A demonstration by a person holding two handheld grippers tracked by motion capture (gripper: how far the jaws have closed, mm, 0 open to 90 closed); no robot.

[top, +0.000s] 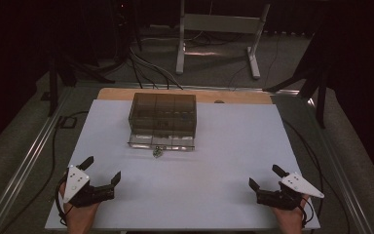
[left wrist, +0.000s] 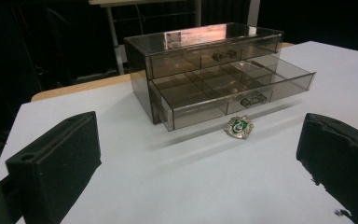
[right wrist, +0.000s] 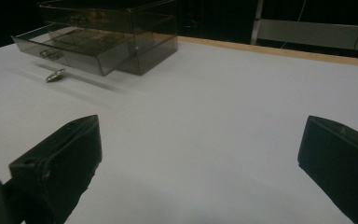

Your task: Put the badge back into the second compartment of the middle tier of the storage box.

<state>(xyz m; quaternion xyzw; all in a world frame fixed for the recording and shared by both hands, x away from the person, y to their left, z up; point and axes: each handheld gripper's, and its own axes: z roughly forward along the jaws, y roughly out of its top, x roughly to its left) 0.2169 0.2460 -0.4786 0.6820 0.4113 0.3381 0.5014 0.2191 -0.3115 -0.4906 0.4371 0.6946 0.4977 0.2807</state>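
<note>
At the near left corner of the white table (top: 126, 204), the left gripper (top: 102, 170) is resting low in a hand with its jaws spread wide — released, holding nothing and touching nothing. In the left gripper view it is looking straight at the small green-and-silver badge (left wrist: 238, 126), which is lying on the table just in front of the smoked-plastic drawer box (top: 163, 114). The box's lower drawer (left wrist: 235, 88) is standing pulled out, its divided compartments apparently empty.

The work in hand is probably lifting that badge into the open drawer. Doing it well likely means coming down over the badge with the jaws narrowed, pinching across its edges since it is lying flat, and keeping clear of the drawer front just beside it.

At the near right corner, the right gripper (top: 268, 178) is sitting the same way — jaws wide apart, empty, well away from the badge.
</note>
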